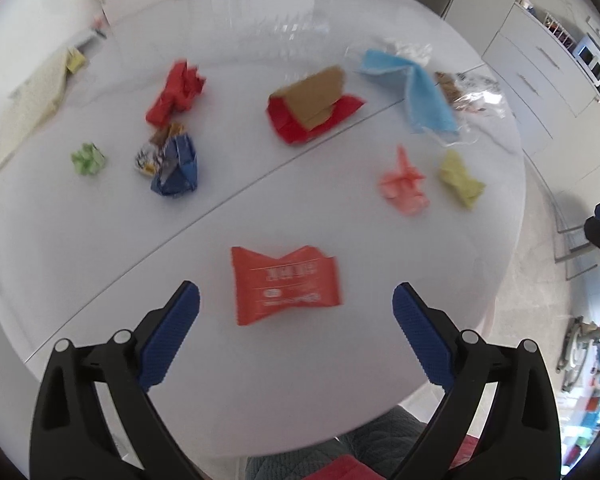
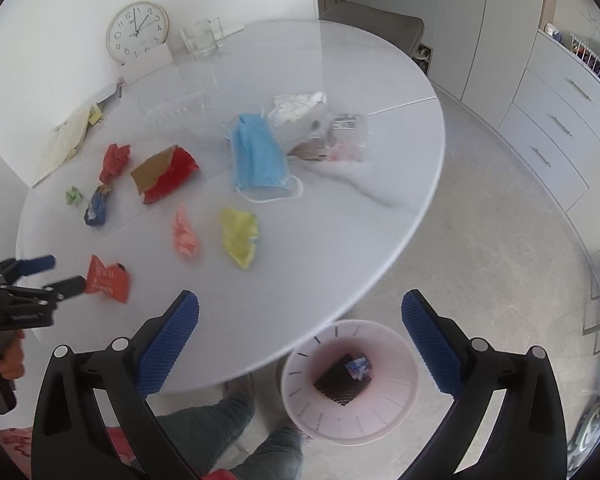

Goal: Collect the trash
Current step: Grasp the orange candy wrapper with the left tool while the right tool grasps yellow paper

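On the worktop, nearest piece: an orange-red wrapper (image 1: pixel 286 286) lay flat near the front edge of the round white worktop (image 1: pixel 340 208), just ahead of the left claw (image 1: pixel 296 300) and between the lines of its two fingers.
Left claw state: released, jaws wide, pads clear of the wrapper on both sides, nothing held.
Wrapper's long axis: roughly across the left claw's view, from one finger towards the other, so the jaws as they stood would close along its length, not across its narrow side.
Nearer hand: the left; in the right wrist view its fingertips sat right at the wrapper's edge (image 2: pixel 107 279), though whether they touched was not clear.
Right claw state: released and empty (image 2: pixel 300 312), jaws spread wide, hovering past the worktop's rim above the bin.
Bin: a pale pink wastebasket (image 2: pixel 380 420) stood on the floor just beside the worktop's edge, below the right claw.
Bin contents: a dark flat piece and a small blue-and-white crumpled scrap (image 2: pixel 358 366) at the bottom; otherwise empty.
Still on the worktop: a pink crumple (image 1: pixel 404 186), a yellow crumple (image 1: pixel 460 178), a blue face mask (image 1: pixel 416 92), a red-and-brown carton (image 1: pixel 314 106), a red crumple (image 1: pixel 176 92), a blue foil wrapper (image 1: pixel 176 166), a green scrap (image 1: pixel 87 159).
Judgement: the task looked barely begun.
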Tool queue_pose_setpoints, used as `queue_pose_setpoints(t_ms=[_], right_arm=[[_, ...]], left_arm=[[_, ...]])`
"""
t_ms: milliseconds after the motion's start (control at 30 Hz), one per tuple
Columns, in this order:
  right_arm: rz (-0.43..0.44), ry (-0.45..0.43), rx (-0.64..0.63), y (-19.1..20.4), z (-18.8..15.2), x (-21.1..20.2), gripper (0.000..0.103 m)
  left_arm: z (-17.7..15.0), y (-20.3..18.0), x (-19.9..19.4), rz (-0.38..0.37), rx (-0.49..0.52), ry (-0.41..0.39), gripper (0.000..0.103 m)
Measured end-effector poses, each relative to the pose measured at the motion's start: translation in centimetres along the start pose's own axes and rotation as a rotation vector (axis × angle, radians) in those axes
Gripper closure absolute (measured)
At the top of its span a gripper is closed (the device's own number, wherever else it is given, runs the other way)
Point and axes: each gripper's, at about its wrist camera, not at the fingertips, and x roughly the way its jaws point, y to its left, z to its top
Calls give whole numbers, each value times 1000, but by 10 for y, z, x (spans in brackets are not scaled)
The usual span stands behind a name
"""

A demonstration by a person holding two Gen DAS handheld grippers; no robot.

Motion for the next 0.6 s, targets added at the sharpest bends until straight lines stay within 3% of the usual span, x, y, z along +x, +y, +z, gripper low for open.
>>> queue_pose_setpoints(t_ms=[133,267,433,500,567,600], right_arm=[[5,46,5,20,0,17,2],[-11,76,-5,35,-3,27,2],[-37,103,-26,45,-2,34,2],[-51,113,-23,47,-2,37,2],[-64,116,-8,49,-1,39,2],[-67,116,2,49,-1,40,2]], left_arm=[[5,10,24,-67,29,54,14],[5,9,36,-75,116,83,15],[-1,-23,25,-43,683,36,15],[-7,-38,24,-71,901,42,15],[-12,-47,28,-90,1040,49,16],[-15,-52,34,-103,1124,60,23]])
